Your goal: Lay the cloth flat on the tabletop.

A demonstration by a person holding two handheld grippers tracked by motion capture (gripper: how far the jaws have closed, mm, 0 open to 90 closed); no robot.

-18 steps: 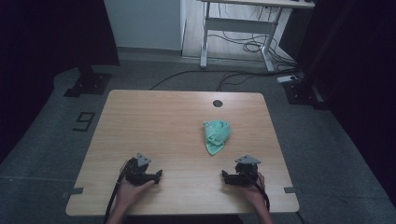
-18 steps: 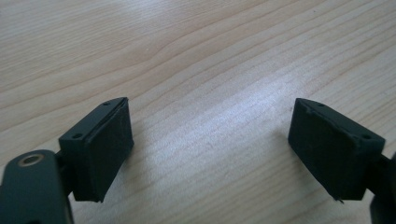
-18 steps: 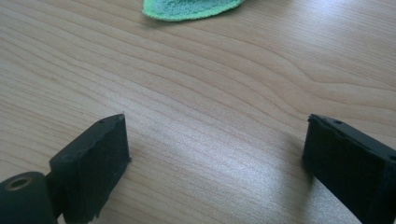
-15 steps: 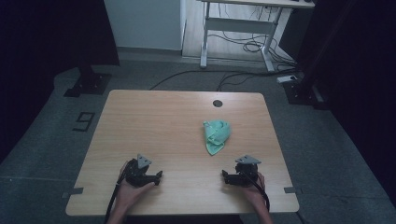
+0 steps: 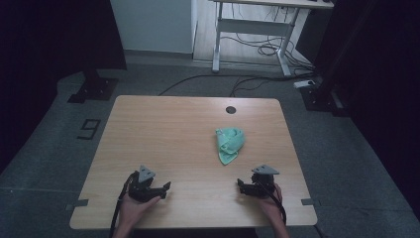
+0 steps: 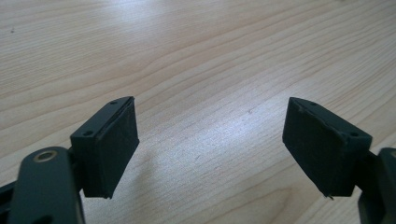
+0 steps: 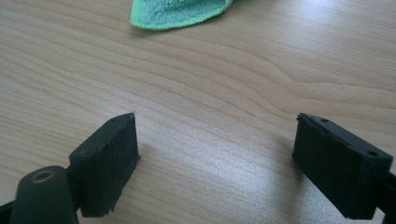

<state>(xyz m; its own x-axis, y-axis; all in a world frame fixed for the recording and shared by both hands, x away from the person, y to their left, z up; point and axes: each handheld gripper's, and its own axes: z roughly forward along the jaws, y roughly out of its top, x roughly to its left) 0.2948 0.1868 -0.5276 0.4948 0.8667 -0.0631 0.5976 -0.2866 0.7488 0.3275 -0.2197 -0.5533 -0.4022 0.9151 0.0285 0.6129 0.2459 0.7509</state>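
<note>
A crumpled green cloth (image 5: 230,143) lies on the wooden table (image 5: 173,129), right of the middle. Its near edge (image 7: 180,14) reaches the top of the right gripper view. My left gripper (image 5: 166,187) rests near the front edge at the left, held in a hand, jaws wide apart over bare wood (image 6: 210,140). My right gripper (image 5: 239,186) rests near the front edge at the right, open too, with nothing between its pads (image 7: 215,163). The cloth lies beyond the right gripper, well apart from it.
A round dark hole (image 5: 230,109) sits in the tabletop near the far edge. Beyond the table stand a white desk frame (image 5: 247,29) with cables on the floor and a black stand base (image 5: 91,89) at the left.
</note>
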